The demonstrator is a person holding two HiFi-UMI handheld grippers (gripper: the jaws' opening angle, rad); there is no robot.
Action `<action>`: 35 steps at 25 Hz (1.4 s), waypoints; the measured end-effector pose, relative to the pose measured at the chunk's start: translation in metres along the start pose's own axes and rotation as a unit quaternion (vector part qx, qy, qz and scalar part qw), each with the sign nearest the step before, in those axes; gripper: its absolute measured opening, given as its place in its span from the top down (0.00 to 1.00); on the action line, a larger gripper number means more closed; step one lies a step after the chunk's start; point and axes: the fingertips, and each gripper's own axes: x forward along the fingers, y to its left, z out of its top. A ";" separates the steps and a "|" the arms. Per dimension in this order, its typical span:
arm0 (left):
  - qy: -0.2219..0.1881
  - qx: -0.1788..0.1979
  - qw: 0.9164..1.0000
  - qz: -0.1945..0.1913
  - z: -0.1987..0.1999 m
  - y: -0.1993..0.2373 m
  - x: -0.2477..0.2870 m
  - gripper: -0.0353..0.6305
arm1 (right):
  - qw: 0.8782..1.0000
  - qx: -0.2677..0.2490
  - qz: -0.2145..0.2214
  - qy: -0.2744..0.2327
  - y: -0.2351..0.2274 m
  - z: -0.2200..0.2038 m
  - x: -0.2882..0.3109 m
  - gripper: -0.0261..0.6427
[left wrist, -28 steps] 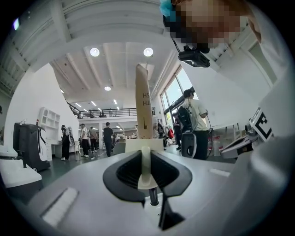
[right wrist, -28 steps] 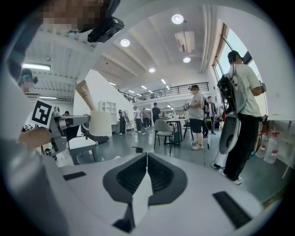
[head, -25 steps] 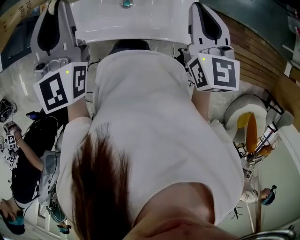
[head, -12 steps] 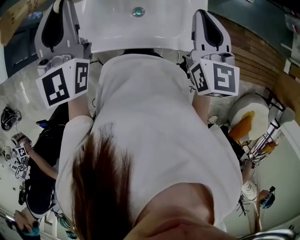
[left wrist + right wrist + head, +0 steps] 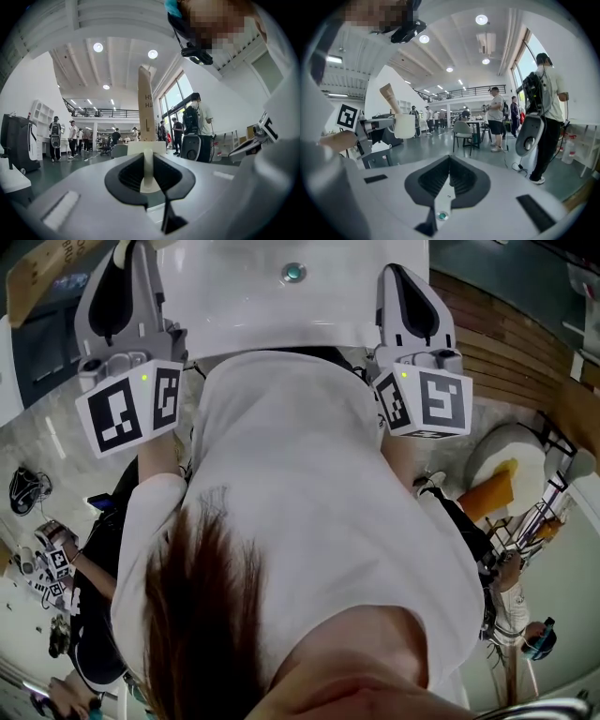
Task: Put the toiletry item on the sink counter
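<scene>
A beige toiletry tube [image 5: 146, 105] with a white cap [image 5: 146, 148] stands upright between the jaws of my left gripper [image 5: 147, 172], which is shut on its cap end. The right gripper view shows the same tube [image 5: 388, 97] and cap [image 5: 404, 125] at the left, tilted, in that gripper. My right gripper [image 5: 449, 174] is shut with nothing in it. In the head view both grippers, left [image 5: 117, 298] and right [image 5: 413, 304], are held up on either side of the person's white shirt, at the near edge of a white sink [image 5: 244, 306] with a green drain [image 5: 294, 273].
A large hall lies around me with several people standing about. A person with a backpack [image 5: 547, 93] is close on the right, and a chair [image 5: 463, 131] and table stand further off. Wooden boards [image 5: 506, 343] lie to the right of the sink.
The sink and its drain have slid lower and to the right in the head view. Both grippers keep nearly the same places and the tube stays held.
</scene>
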 end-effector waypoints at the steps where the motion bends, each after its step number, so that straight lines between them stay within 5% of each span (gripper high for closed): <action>1: 0.000 0.000 1.000 -0.001 -0.001 0.001 0.000 0.88 | 1.000 0.000 0.004 0.002 0.004 -0.001 0.001 0.94; 21: 0.012 -0.001 1.000 0.019 -0.020 0.012 0.023 0.88 | 1.000 0.002 0.000 0.001 -0.013 -0.001 0.023 0.94; 35: 0.031 -0.017 0.999 0.040 -0.083 0.029 0.057 0.88 | 1.000 0.014 -0.010 0.011 -0.025 -0.013 0.037 0.94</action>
